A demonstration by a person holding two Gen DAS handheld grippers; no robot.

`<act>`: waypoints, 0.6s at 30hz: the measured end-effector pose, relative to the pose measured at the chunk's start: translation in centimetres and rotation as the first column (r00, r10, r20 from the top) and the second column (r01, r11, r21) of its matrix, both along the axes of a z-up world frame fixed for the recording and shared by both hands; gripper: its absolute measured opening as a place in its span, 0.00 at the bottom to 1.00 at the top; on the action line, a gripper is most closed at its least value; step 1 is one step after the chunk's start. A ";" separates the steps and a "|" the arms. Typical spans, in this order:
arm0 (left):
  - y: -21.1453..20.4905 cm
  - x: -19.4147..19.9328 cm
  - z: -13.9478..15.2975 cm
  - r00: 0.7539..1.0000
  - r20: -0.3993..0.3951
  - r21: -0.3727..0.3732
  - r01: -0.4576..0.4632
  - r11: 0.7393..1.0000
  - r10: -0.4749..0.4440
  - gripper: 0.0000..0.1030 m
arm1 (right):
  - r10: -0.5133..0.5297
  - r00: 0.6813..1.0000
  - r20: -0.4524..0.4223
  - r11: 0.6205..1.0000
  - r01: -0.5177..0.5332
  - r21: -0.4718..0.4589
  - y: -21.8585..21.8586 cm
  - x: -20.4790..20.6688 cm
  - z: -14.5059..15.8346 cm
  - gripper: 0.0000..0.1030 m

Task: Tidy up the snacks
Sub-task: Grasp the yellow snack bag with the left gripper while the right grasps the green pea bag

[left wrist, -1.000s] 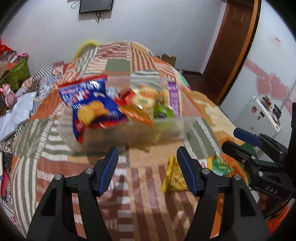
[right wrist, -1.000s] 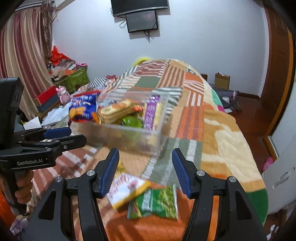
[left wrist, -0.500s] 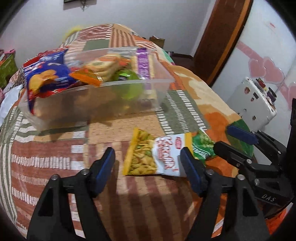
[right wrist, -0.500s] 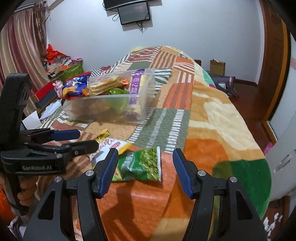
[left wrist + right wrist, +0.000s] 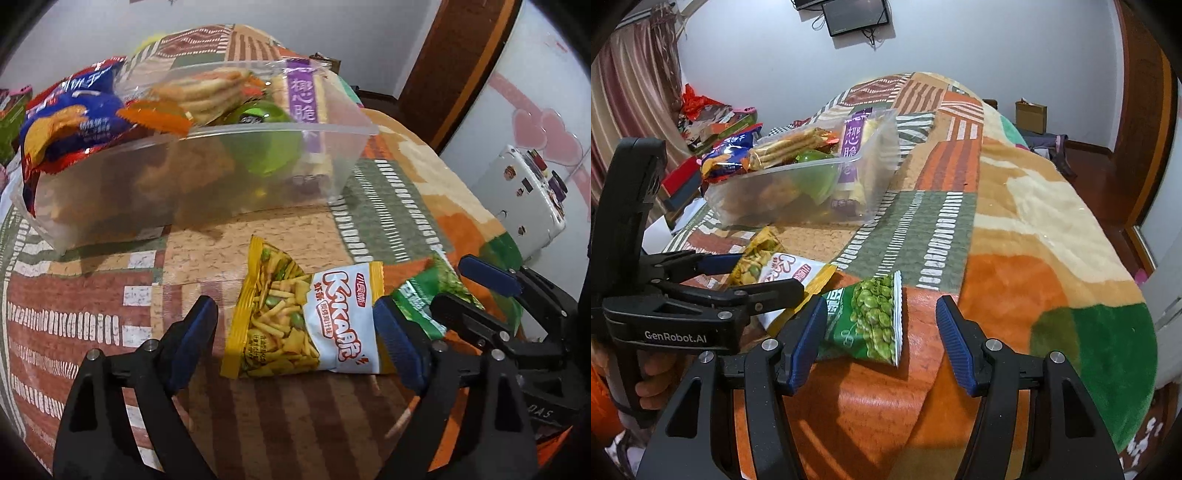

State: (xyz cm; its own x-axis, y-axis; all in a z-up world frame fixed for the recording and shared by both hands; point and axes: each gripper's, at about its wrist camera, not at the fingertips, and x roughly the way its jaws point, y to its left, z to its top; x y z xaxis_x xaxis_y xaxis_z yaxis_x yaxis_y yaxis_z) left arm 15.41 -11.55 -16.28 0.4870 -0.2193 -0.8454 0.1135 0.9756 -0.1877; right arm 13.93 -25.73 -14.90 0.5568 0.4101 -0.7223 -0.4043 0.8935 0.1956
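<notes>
— Left wrist view: what's the left gripper [image 5: 295, 341] doing?
— Its jaws have just been opening; they straddle the yellow snack packet [image 5: 306, 314] on the blanket [image 5: 258, 424] without pressing it. The clear bin [image 5: 207, 173] sits at twelve o'clock.
— And the right gripper [image 5: 881, 341]?
— Spread apart, unclenched, the green pea packet [image 5: 871, 321] lying between its fingers at ten o'clock.

You have a patchwork blanket [image 5: 1027, 221] in orange, green and cream spread across the bed. A dark screen [image 5: 855, 16] hangs on the white wall ahead of you, cables dangling below it. To your left, a striped curtain [image 5: 628, 92] stands beside cluttered boxes [image 5: 709, 118]. A cardboard box [image 5: 1030, 116] sits near the wooden door [image 5: 461, 66].
</notes>
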 end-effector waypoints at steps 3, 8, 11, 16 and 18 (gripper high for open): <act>0.3 -0.1 -0.2 1.000 0.017 0.012 -0.008 1.000 0.007 0.85 | 0.008 1.000 -0.018 1.000 -0.007 0.018 0.2 0.5 -0.5 0.56; -0.1 -1.2 -0.5 0.998 0.058 0.034 0.000 0.999 -0.002 0.73 | 0.009 0.999 -0.039 0.998 -0.007 0.063 0.1 0.7 -1.1 0.55; 0.1 -1.8 -0.5 0.997 0.076 0.025 -0.009 1.000 0.007 0.64 | 0.011 0.999 -0.040 0.996 -0.008 0.086 -0.2 0.6 -1.1 0.40; 0.4 -2.3 -0.3 0.996 0.084 0.003 -0.014 1.000 0.014 0.51 | 0.010 1.000 -0.027 0.996 -0.008 0.091 0.0 0.3 -0.7 0.28; 0.5 -2.6 -0.1 0.996 0.086 -0.009 -0.013 1.000 0.014 0.46 | 0.009 1.000 -0.015 0.996 -0.007 0.089 0.1 0.1 -0.4 0.24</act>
